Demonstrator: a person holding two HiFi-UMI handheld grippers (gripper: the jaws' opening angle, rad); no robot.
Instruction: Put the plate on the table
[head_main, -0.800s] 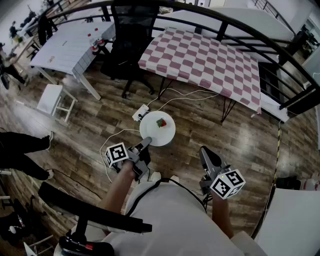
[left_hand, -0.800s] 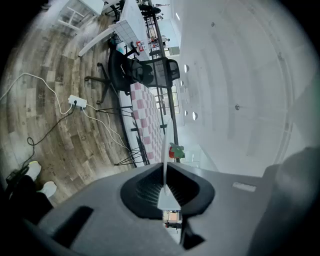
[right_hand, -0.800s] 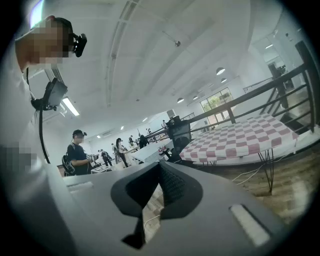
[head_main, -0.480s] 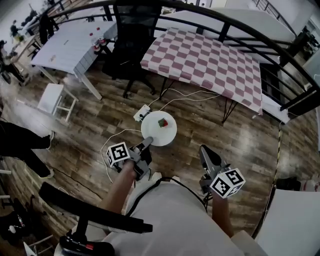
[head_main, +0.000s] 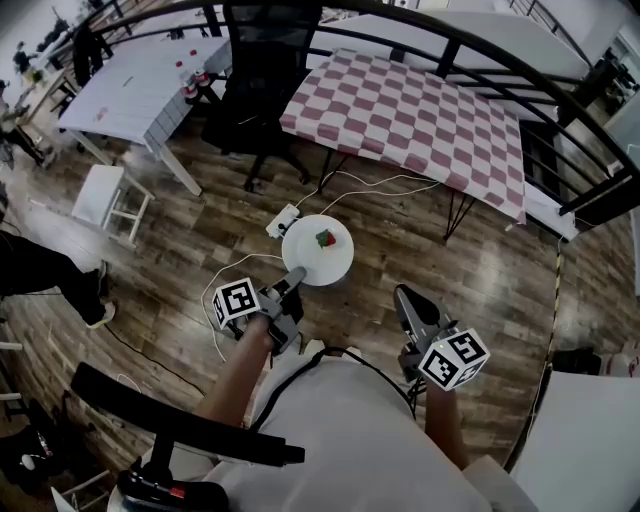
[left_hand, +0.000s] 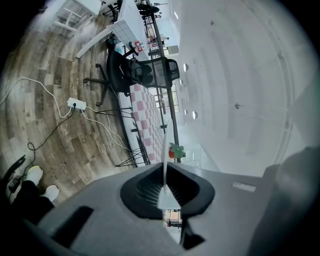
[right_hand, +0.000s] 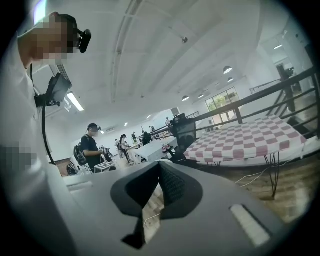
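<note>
1. Head view: wooden floor (head_main: 150, 250), checkered table (head_main: 420, 110) ahead; the white plate (head_main: 317, 250) hangs short of it, probably carried level so its red-and-green item (head_main: 324, 239) cannot slide.
2. Left gripper view: the left gripper (left_hand: 164, 187) pinches the plate's rim between its jaws.
3. Right gripper view: the right gripper (right_hand: 159, 167) has its jaws pressed together, empty; no legible writing.

Both near level: left hand-held gripper (head_main: 295, 274) clamped, right hand-held gripper (head_main: 403, 294) closed

Plate (head_main: 304, 263) before table (head_main: 410, 105), small item (head_main: 325, 239) atop
</note>
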